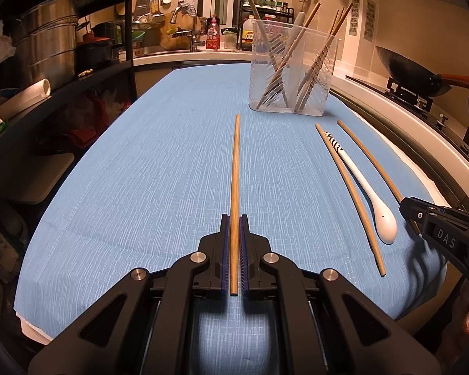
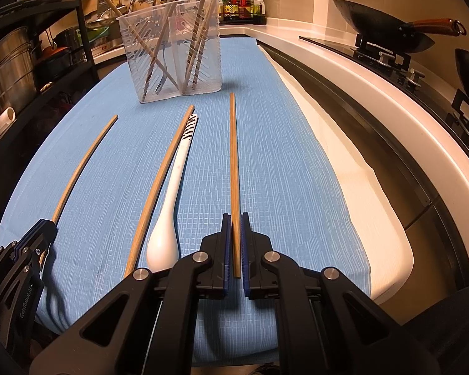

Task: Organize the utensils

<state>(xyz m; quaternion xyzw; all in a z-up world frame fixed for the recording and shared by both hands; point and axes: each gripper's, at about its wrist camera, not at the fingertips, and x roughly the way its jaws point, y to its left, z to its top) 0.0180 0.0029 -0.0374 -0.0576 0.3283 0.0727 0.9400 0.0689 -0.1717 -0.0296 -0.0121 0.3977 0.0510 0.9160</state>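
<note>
My left gripper (image 1: 234, 218) is shut on the near end of a wooden chopstick (image 1: 235, 172) that points straight ahead over the blue cloth (image 1: 140, 172). My right gripper (image 2: 234, 218) is shut on another chopstick (image 2: 233, 156) in the same way. Each gripper shows in the other's view: the right gripper (image 1: 406, 207) at the right edge, the left gripper (image 2: 47, 226) at the lower left. Between the two held sticks lie a loose chopstick (image 2: 162, 172) and a white spoon (image 2: 178, 175) with a striped handle, side by side on the cloth. A clear plastic utensil holder (image 1: 261, 93) (image 2: 134, 72) stands further back with several chopsticks and utensils in it.
A dark shelf with metal pots (image 1: 47, 47) runs along the left side. To the right is a white counter (image 2: 359, 72) with a wok (image 2: 381, 28) on a stove. Behind the holder is a sink with a tap (image 1: 192, 31) and bottles.
</note>
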